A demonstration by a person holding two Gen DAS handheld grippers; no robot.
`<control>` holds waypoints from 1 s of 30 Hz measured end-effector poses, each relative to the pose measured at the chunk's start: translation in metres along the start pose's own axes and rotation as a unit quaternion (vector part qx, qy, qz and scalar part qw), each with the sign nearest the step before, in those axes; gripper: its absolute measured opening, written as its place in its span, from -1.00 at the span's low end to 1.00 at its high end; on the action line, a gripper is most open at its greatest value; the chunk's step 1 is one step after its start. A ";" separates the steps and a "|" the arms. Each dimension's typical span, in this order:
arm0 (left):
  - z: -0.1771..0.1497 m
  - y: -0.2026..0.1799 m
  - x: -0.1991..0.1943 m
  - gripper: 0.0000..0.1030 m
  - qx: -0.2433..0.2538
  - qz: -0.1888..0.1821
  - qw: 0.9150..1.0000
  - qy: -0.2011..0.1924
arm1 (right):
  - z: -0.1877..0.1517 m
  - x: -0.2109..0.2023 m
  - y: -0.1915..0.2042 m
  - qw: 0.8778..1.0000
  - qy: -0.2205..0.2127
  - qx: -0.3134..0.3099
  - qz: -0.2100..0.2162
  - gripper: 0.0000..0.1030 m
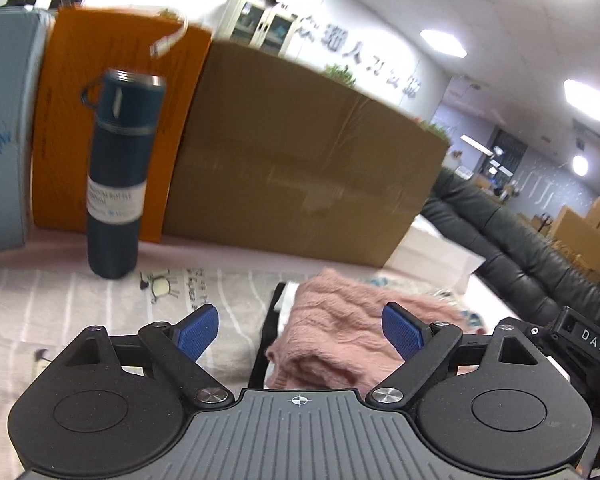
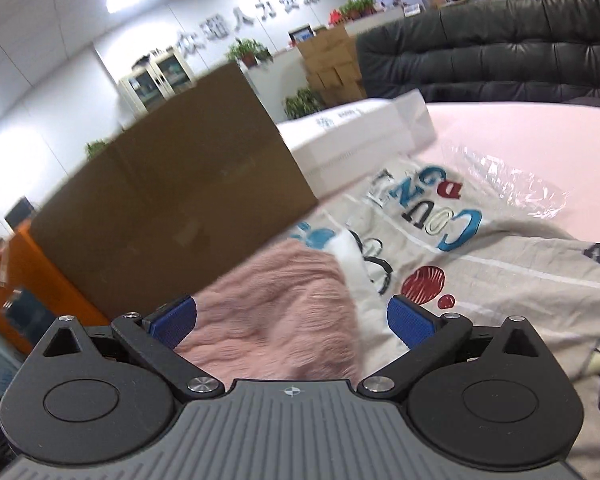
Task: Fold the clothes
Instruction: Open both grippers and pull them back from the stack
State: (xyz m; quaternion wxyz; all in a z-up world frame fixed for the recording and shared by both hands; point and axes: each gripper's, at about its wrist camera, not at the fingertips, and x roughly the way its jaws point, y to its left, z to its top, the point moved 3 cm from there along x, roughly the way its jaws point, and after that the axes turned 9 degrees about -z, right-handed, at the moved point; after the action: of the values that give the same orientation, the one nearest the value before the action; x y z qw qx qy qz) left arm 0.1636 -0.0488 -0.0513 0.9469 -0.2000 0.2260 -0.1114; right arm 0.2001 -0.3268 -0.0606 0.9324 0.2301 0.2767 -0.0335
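Pink knitted sweater (image 1: 332,332), bunched in a soft heap on a printed grey sheet (image 2: 500,272), lies just ahead of both grippers, at the near middle of the surface. The left gripper (image 1: 300,334) and right gripper (image 2: 292,322) each hover above it with blue pads spread wide and nothing between them, so the garment is free; this posture suits a release or a fresh approach to an edge. A black-and-white garment (image 1: 278,304) lies partly under the sweater's left side. A dark blue flask (image 1: 118,176) stands upright at far left, close enough to be toppled by a swung sleeve. Behind, a brown cardboard box (image 1: 300,176) and an orange box (image 1: 100,120) wall off the far side; a white box (image 2: 360,136) and crinkled clear plastic (image 2: 512,184) lie far right.
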 end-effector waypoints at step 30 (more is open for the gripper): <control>0.002 -0.009 -0.179 1.00 0.143 0.056 0.987 -0.051 | -0.095 -0.191 0.096 0.989 -0.040 -0.145 0.000 1.00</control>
State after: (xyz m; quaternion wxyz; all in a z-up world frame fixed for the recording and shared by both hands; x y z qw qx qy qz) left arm 0.0069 -0.0024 0.0231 0.9808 -0.0545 0.1701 -0.0789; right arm 0.0094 -0.2108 0.0105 0.9662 0.0911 0.2412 -0.0020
